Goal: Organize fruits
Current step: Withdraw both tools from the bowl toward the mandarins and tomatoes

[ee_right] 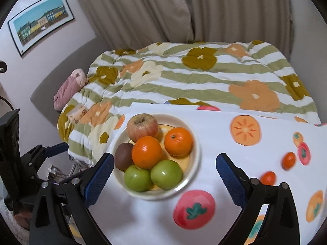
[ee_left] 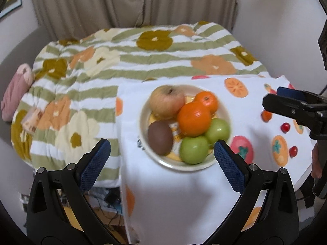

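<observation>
Beige curtains (ee_right: 184, 12) hang in heavy folds across the back of the room, drawn shut, the light soft and even. On the pale wall (ee_right: 81, 6) to the left, a framed print (ee_right: 41, 21) of a colourful waterfront town sits tilted in this view. Below it runs a bed with a grey-brown padded frame (ee_right: 51, 85), covered by a quilt (ee_left: 130, 61) striped green and white with big orange, cream and olive flowers. A pink pillow (ee_right: 68, 87) lies at the quilt's left edge. Cables trail on a wooden floor (ee_left: 110, 220) underneath.

right claw (ee_left: 286, 100) cut off at frame edge, tablecloth (ee_right: 235, 143) motion-blurred
</observation>
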`<control>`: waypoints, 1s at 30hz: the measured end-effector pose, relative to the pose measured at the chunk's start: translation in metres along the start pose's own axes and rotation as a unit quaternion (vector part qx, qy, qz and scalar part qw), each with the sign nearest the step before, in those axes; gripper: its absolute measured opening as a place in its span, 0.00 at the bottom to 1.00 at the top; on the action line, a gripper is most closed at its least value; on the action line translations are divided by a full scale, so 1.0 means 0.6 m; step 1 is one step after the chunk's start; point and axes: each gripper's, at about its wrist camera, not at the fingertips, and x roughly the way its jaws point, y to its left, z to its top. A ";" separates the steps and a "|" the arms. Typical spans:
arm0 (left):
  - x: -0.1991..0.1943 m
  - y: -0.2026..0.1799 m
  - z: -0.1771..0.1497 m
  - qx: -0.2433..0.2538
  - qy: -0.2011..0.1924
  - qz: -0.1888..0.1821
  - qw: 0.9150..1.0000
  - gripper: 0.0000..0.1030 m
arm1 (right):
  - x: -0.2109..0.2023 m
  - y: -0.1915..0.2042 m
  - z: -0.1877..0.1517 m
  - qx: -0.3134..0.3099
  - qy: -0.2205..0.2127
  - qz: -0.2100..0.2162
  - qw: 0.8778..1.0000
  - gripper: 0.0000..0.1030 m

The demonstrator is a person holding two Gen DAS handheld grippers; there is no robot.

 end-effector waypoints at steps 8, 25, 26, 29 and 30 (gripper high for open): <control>-0.025 -0.096 0.021 0.008 -0.029 -0.031 0.999 1.00 | -0.096 -0.079 -0.033 0.012 -0.019 -0.053 0.998 0.97; 0.111 -0.339 0.061 0.123 -0.001 -0.113 0.986 1.00 | -0.140 -0.281 -0.132 0.079 -0.017 -0.122 0.989 0.97; 0.120 -0.346 0.062 0.128 0.001 -0.116 0.985 1.00 | -0.136 -0.290 -0.137 0.080 -0.015 -0.123 0.989 0.97; 0.158 -0.381 0.063 0.150 0.014 -0.128 0.980 0.97 | -0.120 -0.309 -0.153 0.085 -0.005 -0.132 0.988 0.97; 0.170 -0.393 0.063 0.157 0.019 -0.131 0.979 0.96 | -0.114 -0.315 -0.157 0.089 -0.002 -0.134 0.987 0.97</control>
